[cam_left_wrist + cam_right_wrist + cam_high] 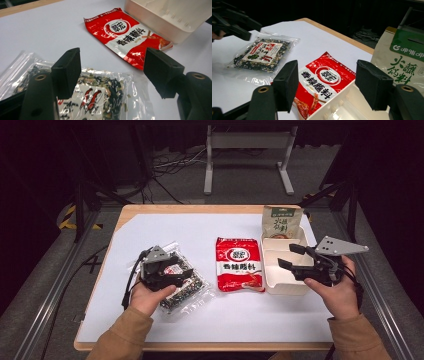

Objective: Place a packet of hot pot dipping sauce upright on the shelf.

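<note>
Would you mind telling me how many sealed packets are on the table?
3: a clear seaweed packet under the left gripper, a red packet mid-table, and a green-and-beige pouch standing in the white box.

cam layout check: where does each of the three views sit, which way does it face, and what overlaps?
High view: above the person's side, facing forward and down on the table; forearms, left gripper, right gripper.
Left gripper view: low over the clear packet, toward the red packet; own open jaws.
Right gripper view: over the white box, toward the far hand; own open jaws.
Shared: all see the red packet.
</note>
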Action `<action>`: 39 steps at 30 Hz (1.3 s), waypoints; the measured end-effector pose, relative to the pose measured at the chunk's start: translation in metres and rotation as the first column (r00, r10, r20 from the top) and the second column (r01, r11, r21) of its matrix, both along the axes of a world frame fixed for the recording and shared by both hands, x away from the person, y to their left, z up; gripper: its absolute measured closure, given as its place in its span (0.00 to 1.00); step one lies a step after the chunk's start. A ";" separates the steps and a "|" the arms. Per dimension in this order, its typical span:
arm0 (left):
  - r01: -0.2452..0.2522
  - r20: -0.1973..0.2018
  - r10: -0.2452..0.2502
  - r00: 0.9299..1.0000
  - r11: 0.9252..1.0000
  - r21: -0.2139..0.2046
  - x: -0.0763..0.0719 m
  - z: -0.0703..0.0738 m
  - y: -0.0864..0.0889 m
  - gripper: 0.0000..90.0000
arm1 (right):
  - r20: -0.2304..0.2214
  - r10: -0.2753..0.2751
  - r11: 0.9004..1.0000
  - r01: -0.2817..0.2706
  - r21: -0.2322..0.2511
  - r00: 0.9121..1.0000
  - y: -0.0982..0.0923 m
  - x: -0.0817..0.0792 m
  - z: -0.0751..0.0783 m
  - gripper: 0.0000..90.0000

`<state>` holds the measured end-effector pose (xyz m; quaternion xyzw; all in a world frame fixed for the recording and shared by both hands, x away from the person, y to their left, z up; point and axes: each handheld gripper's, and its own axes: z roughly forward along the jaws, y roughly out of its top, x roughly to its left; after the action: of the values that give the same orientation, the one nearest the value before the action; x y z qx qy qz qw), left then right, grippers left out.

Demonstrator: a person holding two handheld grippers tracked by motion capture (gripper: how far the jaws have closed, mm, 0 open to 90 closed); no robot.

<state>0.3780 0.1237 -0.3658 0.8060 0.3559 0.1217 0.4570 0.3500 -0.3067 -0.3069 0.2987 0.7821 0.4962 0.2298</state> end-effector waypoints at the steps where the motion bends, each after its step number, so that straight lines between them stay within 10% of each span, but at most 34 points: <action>1: 0.010 0.002 -0.010 1.000 1.000 -0.002 0.003 -0.002 -0.005 0.37 | 0.004 0.001 1.000 -0.001 0.004 1.000 -0.002 -0.002 -0.001 0.40; 6: 0.019 -0.047 -0.020 0.999 1.000 -0.022 0.017 -0.014 -0.027 0.38 | 0.013 0.034 0.998 -0.034 0.046 0.999 -0.004 -0.007 -0.006 0.40; 16: 0.003 -0.090 0.005 0.996 0.996 0.084 0.042 -0.026 -0.061 0.22 | 0.016 0.063 0.998 -0.064 0.021 0.998 0.003 -0.012 -0.013 0.40; 39: -0.018 0.016 0.017 1.000 0.992 0.125 0.101 -0.014 -0.085 0.30 | 0.013 0.041 0.999 -0.041 0.012 0.999 -0.009 -0.031 -0.020 0.40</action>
<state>0.4792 0.0384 -0.3797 0.8289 0.3513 0.1537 0.4073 0.3191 -0.3154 -0.3269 0.2808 0.7836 0.5074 0.2229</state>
